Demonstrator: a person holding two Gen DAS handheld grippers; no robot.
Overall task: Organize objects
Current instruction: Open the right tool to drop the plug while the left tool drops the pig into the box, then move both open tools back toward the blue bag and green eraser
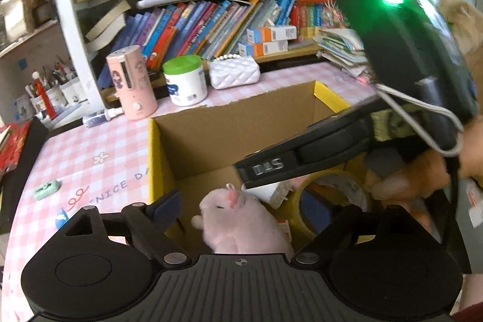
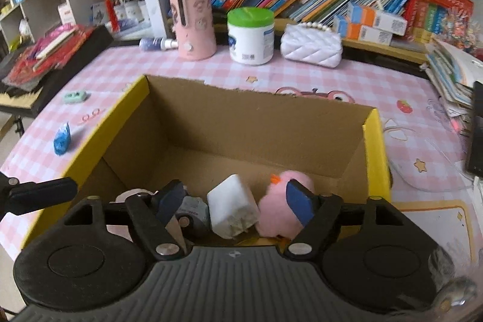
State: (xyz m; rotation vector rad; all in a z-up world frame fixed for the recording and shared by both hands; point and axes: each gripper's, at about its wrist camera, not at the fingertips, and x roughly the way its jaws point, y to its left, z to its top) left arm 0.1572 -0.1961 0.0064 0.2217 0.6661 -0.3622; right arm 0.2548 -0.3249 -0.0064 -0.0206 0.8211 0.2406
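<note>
An open cardboard box with yellow edges point(image 2: 374, 141) stands on the pink checked table point(image 2: 120, 62). Inside lie a white cube point(image 2: 232, 205), a pink plush chick point(image 2: 279, 212), a small toy car point(image 2: 193, 213), a tape roll point(image 1: 329, 198) and a pink plush bunny point(image 1: 238, 222). My right gripper point(image 2: 237, 202) is open over the box's near side, fingers either side of the white cube, touching nothing. My left gripper point(image 1: 265, 210) is open above the bunny; its right finger is hidden by the other gripper's body point(image 1: 407, 50).
On the table behind the box stand a pink cylinder point(image 2: 194, 23), a green-lidded white tub point(image 2: 250, 35) and a white quilted purse point(image 2: 311, 46). A mint eraser point(image 2: 75, 96) and a blue wrapper point(image 2: 62, 138) lie to the left. Bookshelves line the back.
</note>
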